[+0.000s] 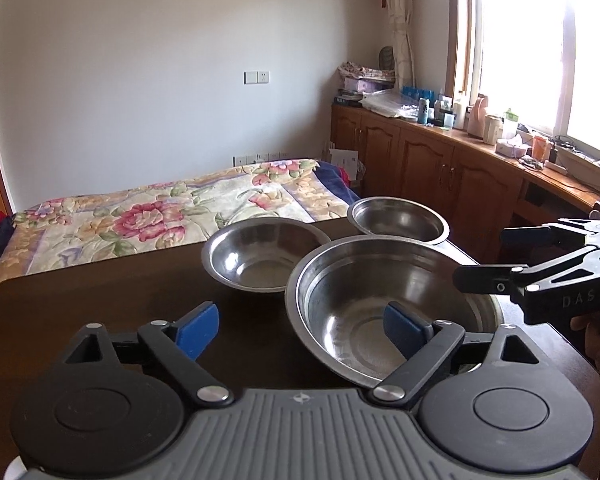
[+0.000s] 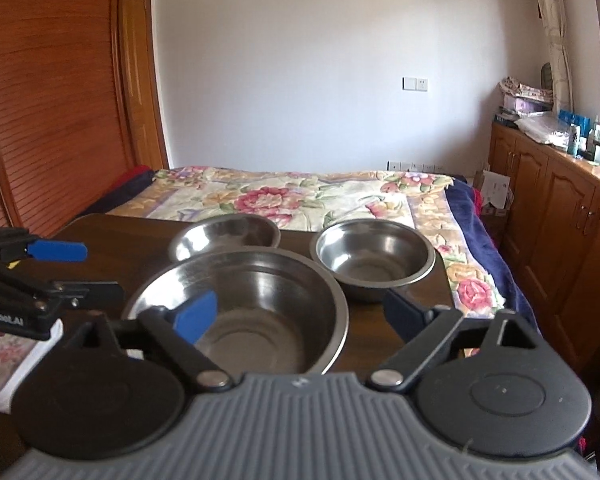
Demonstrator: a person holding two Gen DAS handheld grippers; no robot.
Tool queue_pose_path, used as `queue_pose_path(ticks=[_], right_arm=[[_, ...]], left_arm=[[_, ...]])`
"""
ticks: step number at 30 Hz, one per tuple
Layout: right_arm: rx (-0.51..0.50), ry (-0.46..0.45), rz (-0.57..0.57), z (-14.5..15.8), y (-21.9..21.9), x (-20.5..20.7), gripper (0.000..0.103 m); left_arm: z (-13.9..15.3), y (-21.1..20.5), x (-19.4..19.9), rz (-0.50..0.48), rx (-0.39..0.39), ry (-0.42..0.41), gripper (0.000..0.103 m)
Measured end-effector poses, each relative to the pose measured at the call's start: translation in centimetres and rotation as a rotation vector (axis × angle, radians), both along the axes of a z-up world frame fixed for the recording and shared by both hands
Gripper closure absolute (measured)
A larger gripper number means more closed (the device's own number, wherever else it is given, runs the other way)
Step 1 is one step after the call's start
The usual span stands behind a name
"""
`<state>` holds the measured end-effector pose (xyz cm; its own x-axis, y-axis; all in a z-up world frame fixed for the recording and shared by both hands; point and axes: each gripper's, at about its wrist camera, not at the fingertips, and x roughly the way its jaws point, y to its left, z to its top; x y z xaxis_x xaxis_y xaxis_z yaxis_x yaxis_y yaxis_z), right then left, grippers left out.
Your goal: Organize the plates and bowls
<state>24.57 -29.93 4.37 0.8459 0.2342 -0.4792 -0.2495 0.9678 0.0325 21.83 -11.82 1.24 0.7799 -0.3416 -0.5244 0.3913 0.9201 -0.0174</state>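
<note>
Three steel bowls stand on a dark wooden table. The large bowl is nearest. Behind it are a medium bowl on the left and a small bowl on the right. My left gripper is open, straddling the large bowl's left rim without touching it. My right gripper is open too, with one finger over the large bowl's inside and the other beyond its right rim. Neither holds anything.
Beyond the table's far edge lies a bed with a floral blanket. Wooden cabinets with a cluttered top run under the window on the right. A wooden wardrobe stands at the left.
</note>
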Motion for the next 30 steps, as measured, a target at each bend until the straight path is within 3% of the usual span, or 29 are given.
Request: queue_pose_path(ticks=[3,10,12,15,18,20,22,24,30], right_arm=[[0.000,0.015,0.004,-0.5,-0.2,0.7,0.003],[0.011,0.055,0.018,-1.3,-0.7,1.5,0.003],[0.015,0.066,0.027,-1.5,-0.7,1.5,0.003],[0.015,0.082,0.038,-1.8,-0.7,1.7,0.004],[0.023,0.100,0.053,-2.0,-0.5,1.8,0.016],[0.026,0.108,0.058,-2.1,-0.5,1.8,0.021],[0.027,0.116,0.063,-2.3,-0.5,1.9,0.034],[0.034,0.128,0.064,-2.4,-0.6,2.0,0.041],[0.040,0.134,0.047,-2.5,-1.0,1.8,0.053]], left_arm=[[-0.3,-0.4,0.5,-0.002,-0.008,0.022,0.000],[-0.8,-0.9,1.5,-0.029,-0.016,0.068,0.000],[-1.0,-1.0,1.7,-0.034,-0.020,0.090,0.014],[-1.3,-1.2,1.9,-0.032,-0.014,0.097,0.024],[-1.6,-1.3,2.1,-0.033,-0.012,0.114,0.035],[-1.8,-1.3,2.1,-0.036,-0.011,0.116,0.038],[-1.9,-1.3,2.0,-0.041,-0.015,0.116,0.040],[-1.9,-1.2,2.0,-0.043,-0.021,0.122,0.041],[-2.3,-1.2,2.3,-0.054,-0.020,0.143,0.045]])
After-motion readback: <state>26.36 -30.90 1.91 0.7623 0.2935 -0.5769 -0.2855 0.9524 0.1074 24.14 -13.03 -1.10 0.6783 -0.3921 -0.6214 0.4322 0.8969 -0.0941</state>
